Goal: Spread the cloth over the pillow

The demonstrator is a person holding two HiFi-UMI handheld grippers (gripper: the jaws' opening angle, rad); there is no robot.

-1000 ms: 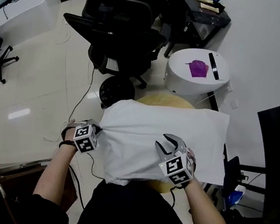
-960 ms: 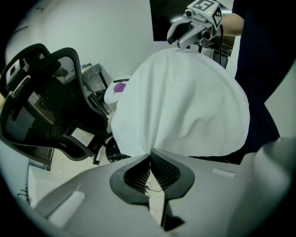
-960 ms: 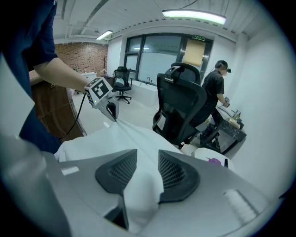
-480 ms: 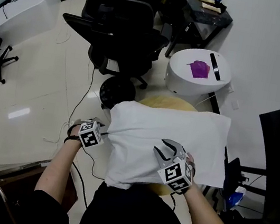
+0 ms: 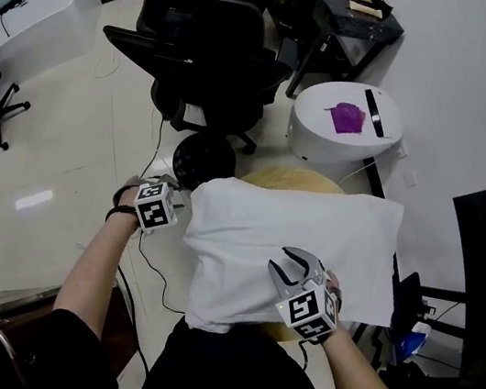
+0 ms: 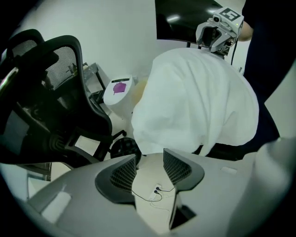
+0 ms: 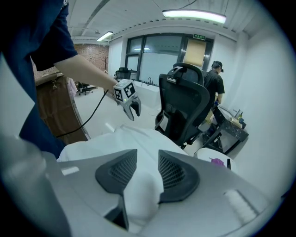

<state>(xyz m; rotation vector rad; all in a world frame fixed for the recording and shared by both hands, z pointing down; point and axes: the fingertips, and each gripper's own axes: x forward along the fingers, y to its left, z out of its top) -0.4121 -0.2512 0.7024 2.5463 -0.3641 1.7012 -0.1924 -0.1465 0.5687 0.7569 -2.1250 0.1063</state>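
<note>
A white cloth (image 5: 296, 236) lies draped over a yellowish pillow (image 5: 288, 176), of which only the far rim peeks out. My right gripper (image 5: 292, 266) rests on the near part of the cloth. In the right gripper view a bunched fold of the cloth (image 7: 141, 185) sits pinched between the jaws of the right gripper (image 7: 143, 171), which is shut on it. My left gripper (image 5: 182, 202) hovers off the cloth's left edge, over the floor. Its jaws have just been opening, and in the left gripper view the left gripper (image 6: 150, 169) stands open with only floor showing between them.
A black office chair (image 5: 203, 51) stands just beyond the pillow, with a round black base (image 5: 203, 156) below it. A white round table (image 5: 326, 143) carrying a purple item (image 5: 343, 118) is at the far right. A cable (image 5: 151, 266) trails on the floor at the left. A dark monitor (image 5: 484, 278) stands to the right.
The left gripper has let go of the cloth's left edge, opened, and moved away to the left and farther out. The right gripper has stayed put on its fold.
</note>
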